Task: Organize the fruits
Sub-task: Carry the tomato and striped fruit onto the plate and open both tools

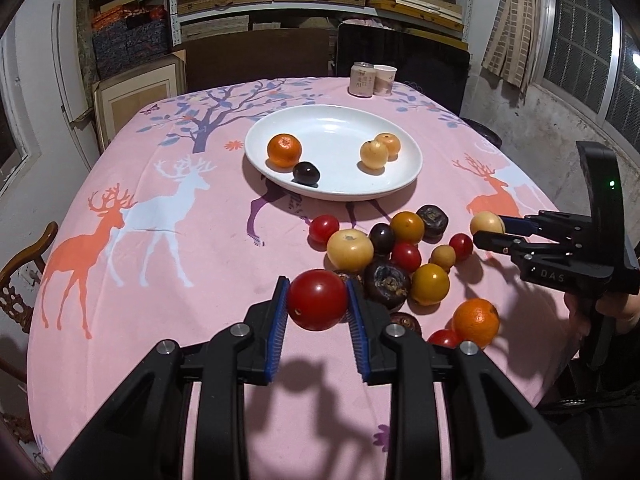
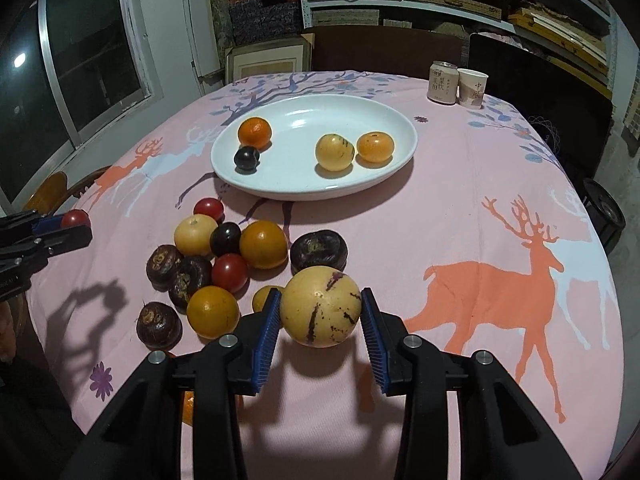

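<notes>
left gripper (image 1: 318,300) has its jaws pinching a red tomato (image 1: 318,300) between the blue pads, gripped about its middle and lifted clear of the pink cloth. right gripper (image 2: 320,312) carries a pale yellow fruit with purple streaks (image 2: 320,312); its jaws are clamped on that fruit's sides, the left pad plainly in contact, the right pad close at the edge.

the white plate (image 2: 394,168) sits toward the far edge of the worktop (image 2: 460,220) and already holds four fruits: two oranges, a pale yellow one and a dark plum. the loose pile (image 2: 224,264) of remaining fruit lies between the plate and the near edge.

judgement: step in hand is the carry to the plate, both loads at once. recommendations:
- keep both grips steady; round fruit may slip or roll out.
- lift over the plate rim, not across the pile.
- lower each load onto bare plate, the middle being free, before releasing.
- set down low; a drop could knock resting fruit or send it rolling off.
- keep the two grippers apart on approach.
</notes>
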The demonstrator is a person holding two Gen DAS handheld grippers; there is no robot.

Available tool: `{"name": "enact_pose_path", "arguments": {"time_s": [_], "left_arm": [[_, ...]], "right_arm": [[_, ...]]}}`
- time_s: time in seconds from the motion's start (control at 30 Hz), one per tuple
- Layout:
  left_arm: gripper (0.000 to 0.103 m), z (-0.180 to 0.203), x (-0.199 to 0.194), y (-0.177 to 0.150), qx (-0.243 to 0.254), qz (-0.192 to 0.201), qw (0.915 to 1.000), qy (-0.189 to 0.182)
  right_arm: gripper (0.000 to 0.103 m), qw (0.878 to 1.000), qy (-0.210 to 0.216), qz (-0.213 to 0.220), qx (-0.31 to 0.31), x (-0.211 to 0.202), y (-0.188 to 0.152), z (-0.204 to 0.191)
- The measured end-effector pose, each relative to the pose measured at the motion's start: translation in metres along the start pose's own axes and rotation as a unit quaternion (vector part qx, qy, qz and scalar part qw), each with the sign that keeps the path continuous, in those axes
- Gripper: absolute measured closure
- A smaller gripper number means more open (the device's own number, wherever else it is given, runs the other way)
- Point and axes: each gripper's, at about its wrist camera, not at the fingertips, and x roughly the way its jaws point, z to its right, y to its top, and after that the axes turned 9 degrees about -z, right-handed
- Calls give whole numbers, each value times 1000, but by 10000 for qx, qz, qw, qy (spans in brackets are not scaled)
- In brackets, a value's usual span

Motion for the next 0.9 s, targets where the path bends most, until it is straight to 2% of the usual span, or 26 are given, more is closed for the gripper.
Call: {"name": "enact_pose_path", "arguments": {"time_s": [0.2, 0.43, 0.7, 0.9], "left_arm": [[75, 3, 13, 23, 88, 62, 9994, -332], [75, -8, 26, 71, 196, 223, 9985, -457], [75, -18, 75, 117, 205, 42, 9982, -560], [75, -5, 113, 146, 302, -107, 9974, -652]], "right_arm": [[63, 9990, 290, 283, 200, -7, 12, 0], [63, 9978, 247, 565, 226, -23, 46, 3], [63, 9977, 261, 555, 273, -12, 88, 9], [63, 9987, 255, 332, 305, 14, 106, 18]]}}
